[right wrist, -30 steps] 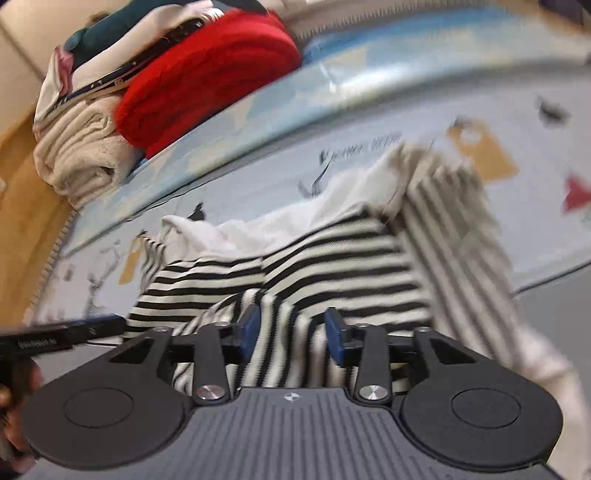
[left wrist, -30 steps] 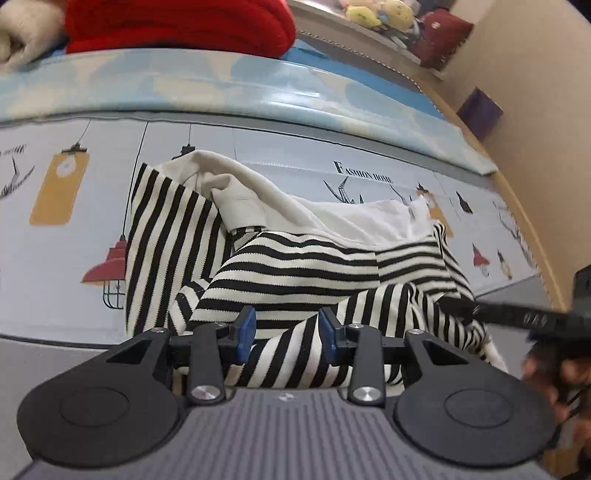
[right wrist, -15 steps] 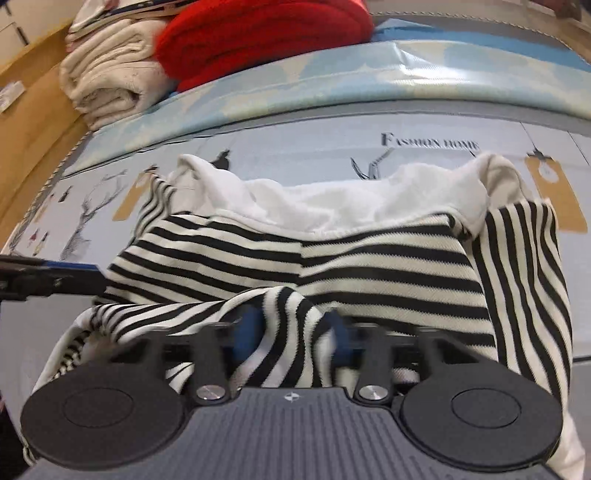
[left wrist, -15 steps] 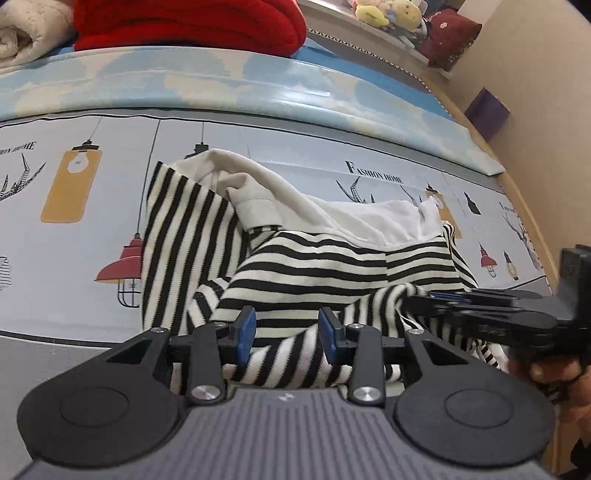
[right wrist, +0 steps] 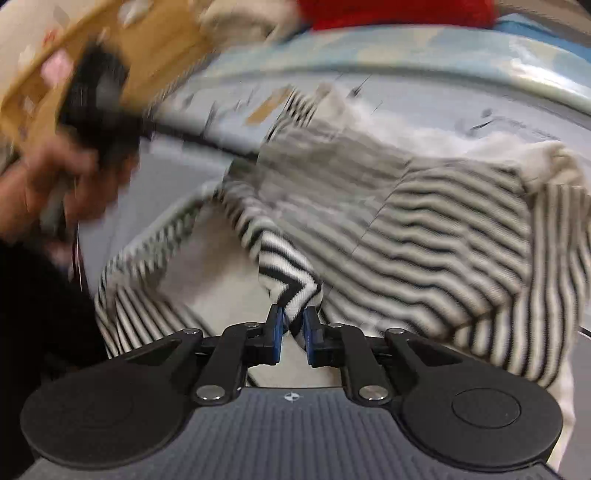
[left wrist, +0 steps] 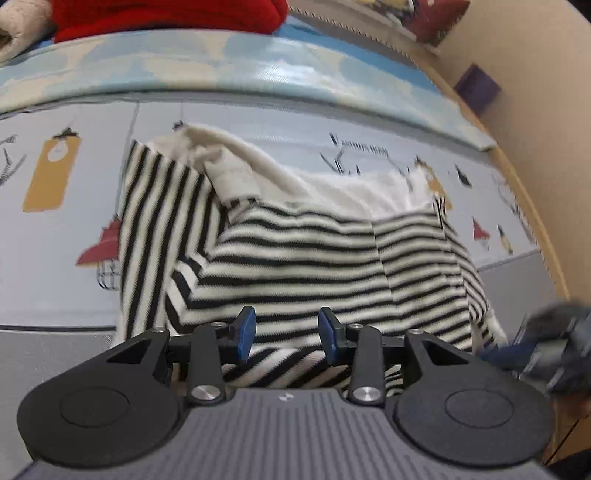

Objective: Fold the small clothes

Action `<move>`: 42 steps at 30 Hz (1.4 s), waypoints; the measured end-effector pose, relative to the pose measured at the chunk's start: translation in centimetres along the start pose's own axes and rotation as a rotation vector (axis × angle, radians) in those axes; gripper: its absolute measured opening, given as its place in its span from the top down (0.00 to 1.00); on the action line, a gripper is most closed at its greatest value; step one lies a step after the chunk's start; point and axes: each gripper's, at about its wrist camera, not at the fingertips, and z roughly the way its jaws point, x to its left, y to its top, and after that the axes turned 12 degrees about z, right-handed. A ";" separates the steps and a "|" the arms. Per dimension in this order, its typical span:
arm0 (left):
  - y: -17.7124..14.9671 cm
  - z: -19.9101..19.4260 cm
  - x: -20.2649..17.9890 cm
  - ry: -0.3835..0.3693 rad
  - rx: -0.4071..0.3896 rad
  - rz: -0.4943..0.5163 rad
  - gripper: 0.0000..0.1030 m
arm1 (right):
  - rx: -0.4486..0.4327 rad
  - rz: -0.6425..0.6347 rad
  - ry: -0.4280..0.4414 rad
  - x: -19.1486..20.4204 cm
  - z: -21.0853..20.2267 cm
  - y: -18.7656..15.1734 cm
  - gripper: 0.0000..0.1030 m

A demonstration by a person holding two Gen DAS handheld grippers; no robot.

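Pale blue printed mat [left wrist: 258, 122] with lamp and antler drawings covers the surface in front of me, and a red knit [left wrist: 166, 14] sits folded along its far edge beside a cream towel [left wrist: 18, 26]. On the mat lies the black-and-white striped garment [left wrist: 314, 251], rumpled, its cream lining [left wrist: 332, 184] turned out along the top. My left claw [left wrist: 287, 334] hovers over the near edge of the stripes, its blue pads [left wrist: 246, 332] standing half apart with cloth beneath them but nothing pinched. My right claw [right wrist: 293, 328] has just been closing and now its pads press on a bunched fold of the striped fabric, lifting that corner off the mat. From the right wrist view, much blurred, I see my left hand [right wrist: 44, 184] gripping its handle over by a brown cardboard box [right wrist: 110, 48]
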 end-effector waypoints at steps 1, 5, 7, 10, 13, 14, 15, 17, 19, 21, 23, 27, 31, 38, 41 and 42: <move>-0.2 0.3 -0.2 0.003 0.010 0.011 0.60 | -0.051 0.039 0.019 -0.4 -1.0 0.3 0.83; -1.3 2.5 -0.6 0.109 0.110 0.082 0.60 | -0.213 0.295 0.021 -3.1 -1.6 1.2 0.60; -2.0 3.7 -0.1 0.158 0.183 0.090 0.60 | -0.172 0.329 -0.039 -3.9 0.0 0.8 0.60; -2.3 3.4 0.4 0.162 0.185 0.073 0.60 | -0.045 0.325 -0.228 -5.0 2.6 -0.7 0.62; -2.5 1.5 0.9 0.151 0.143 0.039 0.60 | -0.010 0.336 -0.305 -5.5 2.3 -1.9 0.61; -2.7 0.7 1.1 0.144 0.125 0.023 0.60 | -0.027 0.338 -0.321 -5.5 1.4 -2.2 0.61; -2.8 -0.1 1.2 0.140 0.110 0.010 0.60 | -0.056 0.344 -0.320 -5.4 0.3 -2.6 0.61; -3.3 -1.9 1.2 0.135 0.062 -0.001 0.60 | -0.141 0.372 -0.328 -5.1 -2.5 -3.4 0.61; -3.9 -4.1 1.0 0.161 0.005 0.009 0.60 | -0.236 0.407 -0.348 -5.0 -5.4 -4.7 0.61; -5.0 -6.5 0.7 0.200 -0.074 0.046 0.60 | -0.351 0.427 -0.402 -4.4 -8.5 -6.7 0.61; -6.7 -8.5 0.4 0.224 -0.137 0.113 0.60 | -0.448 0.452 -0.460 -3.9 -11.1 -9.0 0.61; -10.5 -11.7 0.6 0.277 -0.153 0.183 0.60 | -0.586 0.499 -0.510 -3.0 -16.2 -14.5 0.61; -14.4 -15.1 2.1 0.266 -0.147 0.106 0.60 | -0.579 0.477 -0.565 -2.2 -17.9 -19.8 0.61; -19.7 -17.0 6.1 0.246 0.004 -0.062 0.60 | -0.357 0.503 -0.628 -5.1 -16.6 -25.2 0.61; -20.9 -15.7 7.6 0.241 0.084 -0.118 0.60 | -0.259 0.551 -0.617 -7.1 -15.6 -25.9 0.56; -21.2 -15.3 7.9 0.251 0.100 -0.123 0.59 | -0.229 0.557 -0.616 -7.4 -15.0 -26.0 0.55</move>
